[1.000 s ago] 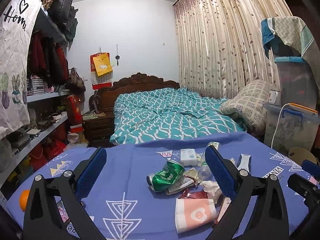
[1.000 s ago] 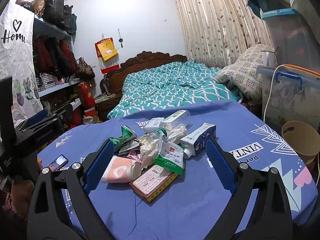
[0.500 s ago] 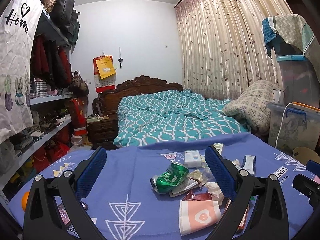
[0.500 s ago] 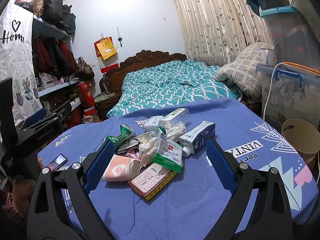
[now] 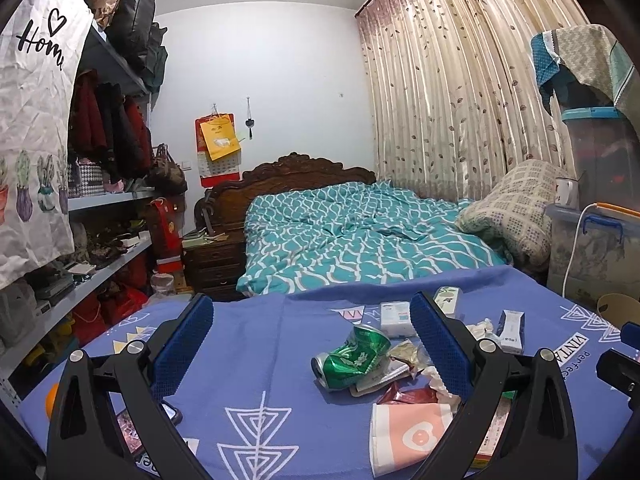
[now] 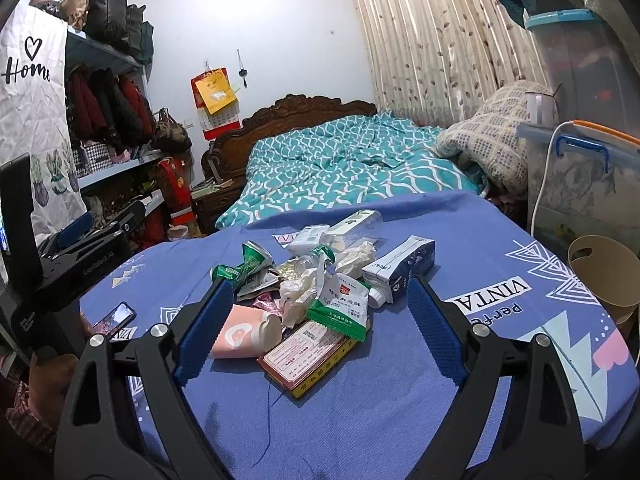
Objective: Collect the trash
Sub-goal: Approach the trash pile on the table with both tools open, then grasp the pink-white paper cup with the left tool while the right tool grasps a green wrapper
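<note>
The right gripper (image 6: 316, 328), its blue-padded jaws wide apart and closing with nothing pressed between the pads, hovers above the blue patterned cloth-covered table (image 6: 400, 408) before a heap of trash: a flat red-and-yellow cardboard box (image 6: 308, 356) lies nearest, a pink paper cup on its side (image 6: 244, 332) just left of it, a green-and-white plastic packet (image 6: 340, 306) overlapping the box, then a crushed green drink can (image 6: 248, 266) and a blue-and-white carton (image 6: 400, 268) farther back. The left gripper (image 5: 314, 344) also stands open and empty, aimed left of the heap. A tan round waste bin (image 6: 600, 276) sits beside the table's right edge, and a bed with a teal patterned quilt (image 6: 344, 160) lies beyond
</note>
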`<state>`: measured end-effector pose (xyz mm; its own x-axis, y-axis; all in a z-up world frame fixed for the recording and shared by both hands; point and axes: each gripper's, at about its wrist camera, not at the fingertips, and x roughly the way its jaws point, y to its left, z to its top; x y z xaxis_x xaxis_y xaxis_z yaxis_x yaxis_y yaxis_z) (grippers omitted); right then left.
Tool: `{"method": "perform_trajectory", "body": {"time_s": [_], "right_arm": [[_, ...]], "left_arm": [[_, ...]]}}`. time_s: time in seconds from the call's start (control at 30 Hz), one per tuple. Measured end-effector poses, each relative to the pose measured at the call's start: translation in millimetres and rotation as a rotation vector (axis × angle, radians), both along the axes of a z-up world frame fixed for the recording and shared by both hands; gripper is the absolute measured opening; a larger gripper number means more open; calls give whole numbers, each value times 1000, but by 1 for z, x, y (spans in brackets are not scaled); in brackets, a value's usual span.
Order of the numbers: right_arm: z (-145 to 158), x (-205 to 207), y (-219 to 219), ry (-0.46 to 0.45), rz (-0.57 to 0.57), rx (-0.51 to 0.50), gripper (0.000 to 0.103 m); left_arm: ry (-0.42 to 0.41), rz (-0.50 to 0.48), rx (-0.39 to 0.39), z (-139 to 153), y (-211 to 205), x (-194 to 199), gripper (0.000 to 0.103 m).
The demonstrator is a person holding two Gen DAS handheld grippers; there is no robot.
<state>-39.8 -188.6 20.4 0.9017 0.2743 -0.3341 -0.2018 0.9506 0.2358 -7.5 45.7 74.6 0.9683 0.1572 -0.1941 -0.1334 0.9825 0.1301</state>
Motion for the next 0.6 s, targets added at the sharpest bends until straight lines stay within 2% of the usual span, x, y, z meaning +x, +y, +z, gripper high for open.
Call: {"method": "perform_trajectory", "body": {"time_s": [0.43,0.5,0.6], "right_arm": [[-4,10,0,37,13,-4,88],[-10,17,0,76,25,11,88],[-21,27,-2,141,33,26,88]], "left_arm": [[-12,22,8,-9,8,4,94],[8,30,1,-12,14,8,94],[63,34,-56,-18,32,17,94]]}}
